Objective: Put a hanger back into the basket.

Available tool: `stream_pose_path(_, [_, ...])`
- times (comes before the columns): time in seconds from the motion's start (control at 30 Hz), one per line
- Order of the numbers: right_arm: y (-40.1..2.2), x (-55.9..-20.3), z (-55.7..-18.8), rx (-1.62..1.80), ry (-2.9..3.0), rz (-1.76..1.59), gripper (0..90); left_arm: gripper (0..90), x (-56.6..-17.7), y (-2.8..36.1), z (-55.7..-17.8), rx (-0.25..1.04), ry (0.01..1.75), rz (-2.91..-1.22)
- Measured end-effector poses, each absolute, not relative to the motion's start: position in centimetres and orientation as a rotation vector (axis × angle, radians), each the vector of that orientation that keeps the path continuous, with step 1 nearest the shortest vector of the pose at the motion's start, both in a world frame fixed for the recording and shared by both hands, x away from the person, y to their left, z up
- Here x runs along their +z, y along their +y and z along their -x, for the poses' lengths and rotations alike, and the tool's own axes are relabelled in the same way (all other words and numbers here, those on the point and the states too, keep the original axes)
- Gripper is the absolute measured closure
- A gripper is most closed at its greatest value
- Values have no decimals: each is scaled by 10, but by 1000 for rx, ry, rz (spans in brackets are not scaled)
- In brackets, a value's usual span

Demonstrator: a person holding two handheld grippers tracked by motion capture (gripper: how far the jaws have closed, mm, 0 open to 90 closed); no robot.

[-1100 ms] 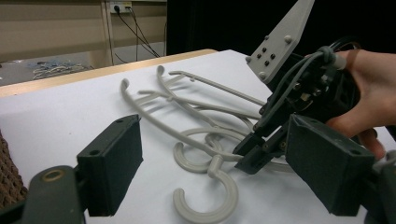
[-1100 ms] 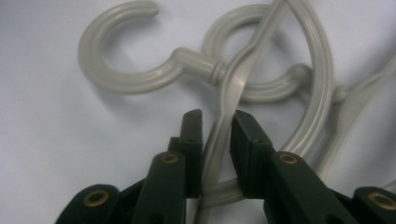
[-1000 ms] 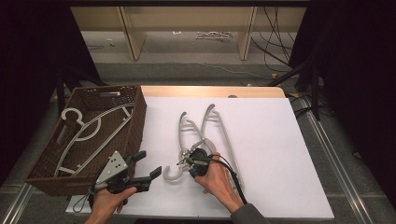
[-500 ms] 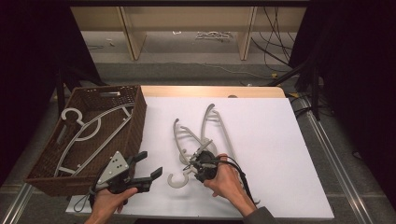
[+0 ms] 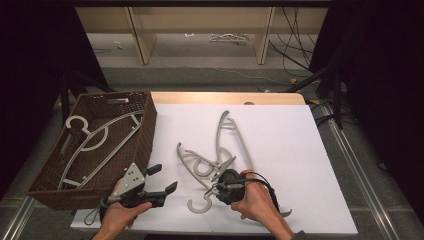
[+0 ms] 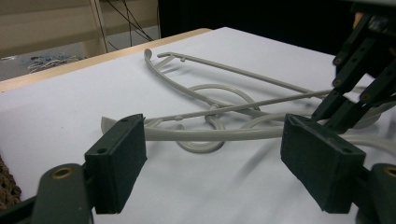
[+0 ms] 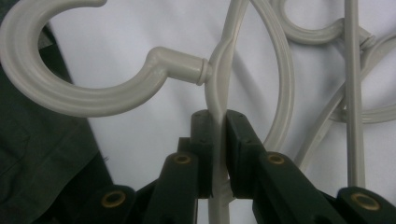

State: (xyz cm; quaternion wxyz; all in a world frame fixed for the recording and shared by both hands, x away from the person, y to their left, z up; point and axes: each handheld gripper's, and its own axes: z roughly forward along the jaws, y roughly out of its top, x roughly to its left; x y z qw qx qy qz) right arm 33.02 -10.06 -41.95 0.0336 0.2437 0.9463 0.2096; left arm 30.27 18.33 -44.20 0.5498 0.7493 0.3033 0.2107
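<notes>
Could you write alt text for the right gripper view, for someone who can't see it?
Two black jaws of the right gripper are clamped on the thin neck of a grey plastic hanger, just below its curved hook, above a white table. A second hanger lies to the right.

A brown wicker basket (image 5: 145, 131) sits on the counter (image 5: 300, 150) just beside the left tool, holding a pale hanger (image 5: 95, 137); cables (image 5: 295, 30) lie far beyond.

I hold the left gripper (image 5: 162, 180) low near the table's front edge, jaws spread wide with nothing between the pads, though they have just been closing slightly. My right gripper (image 5: 218, 185) is clamped tight on a thin bar, hand wrapped around its body.
</notes>
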Motion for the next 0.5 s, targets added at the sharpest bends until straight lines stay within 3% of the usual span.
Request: stream_pose_path(0.5, [-119,-408,-326,670,2904,-652,827,250,-447,138,-318,535,527,-1989])
